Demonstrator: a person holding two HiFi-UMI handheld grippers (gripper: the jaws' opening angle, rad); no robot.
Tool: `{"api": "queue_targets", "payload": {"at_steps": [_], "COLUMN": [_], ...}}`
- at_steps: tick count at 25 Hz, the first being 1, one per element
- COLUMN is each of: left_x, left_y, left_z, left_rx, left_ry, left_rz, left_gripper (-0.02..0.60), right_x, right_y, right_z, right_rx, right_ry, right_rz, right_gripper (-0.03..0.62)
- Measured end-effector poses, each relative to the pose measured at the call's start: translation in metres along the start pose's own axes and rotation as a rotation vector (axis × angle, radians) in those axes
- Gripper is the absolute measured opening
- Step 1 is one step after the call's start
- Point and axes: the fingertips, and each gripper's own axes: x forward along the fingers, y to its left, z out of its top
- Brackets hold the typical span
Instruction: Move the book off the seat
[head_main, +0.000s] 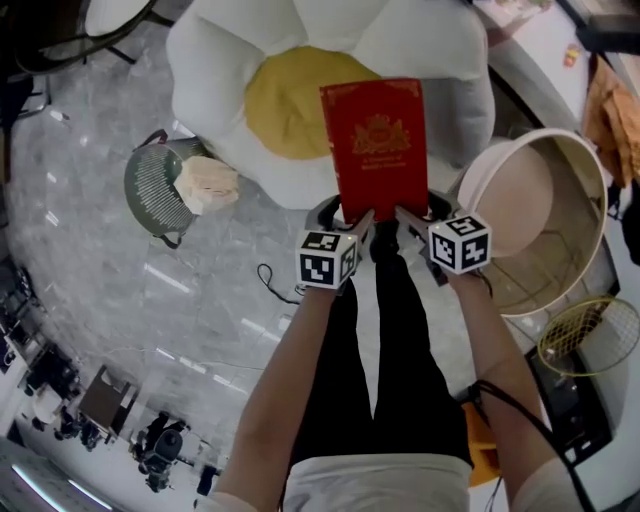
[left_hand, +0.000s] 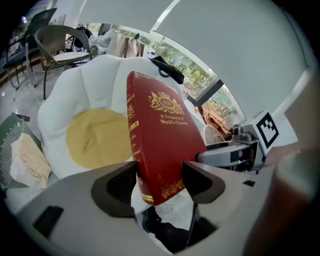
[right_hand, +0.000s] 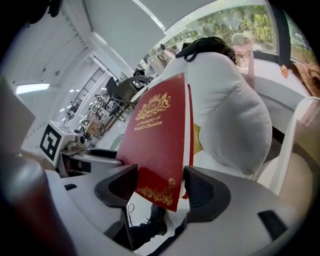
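Observation:
A red hardback book (head_main: 375, 145) with gold print is held upright by its lower edge, over the near side of the seat. The seat (head_main: 220, 60) is a white flower-shaped cushion with a yellow centre (head_main: 285, 105). My left gripper (head_main: 360, 222) is shut on the book's lower left corner, by the spine (left_hand: 134, 145). The left gripper (left_hand: 160, 180) has a pad against each cover. My right gripper (head_main: 405, 215) is shut on the lower right corner. In the right gripper view, the right gripper (right_hand: 160, 187) has the book (right_hand: 160, 145) standing between its pads.
A green ribbed basket (head_main: 150, 190) holding a pale cloth (head_main: 205, 183) stands on the floor left of the seat. A round cream tub (head_main: 590, 170) and a yellow wire basket (head_main: 590, 335) are on the right. A black cable (head_main: 270, 280) lies on the marble floor. A chair (left_hand: 55, 42) stands beyond.

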Motion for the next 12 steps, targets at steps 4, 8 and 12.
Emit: {"api": "queue_targets", "payload": {"at_steps": [4, 8, 12], "left_x": [-0.007, -0.008, 0.001], "left_y": [-0.026, -0.048, -0.075], "left_z": [0.006, 0.01, 0.008], "left_rx": [0.06, 0.114, 0.171], "left_ry": [0.025, 0.057, 0.083], "left_rz": [-0.026, -0.048, -0.066], "left_gripper": [0.29, 0.29, 0.29], "right_x": [-0.029, -0.051, -0.074], "right_y": [-0.002, -0.007, -0.023], "right_z": [-0.002, -0.009, -0.021], "right_rx": [0.044, 0.098, 0.149], "right_ry": [-0.04, -0.074, -0.116], "right_rz": [-0.025, -0.046, -0.067], "right_gripper": [0.31, 0.31, 0.31]}}
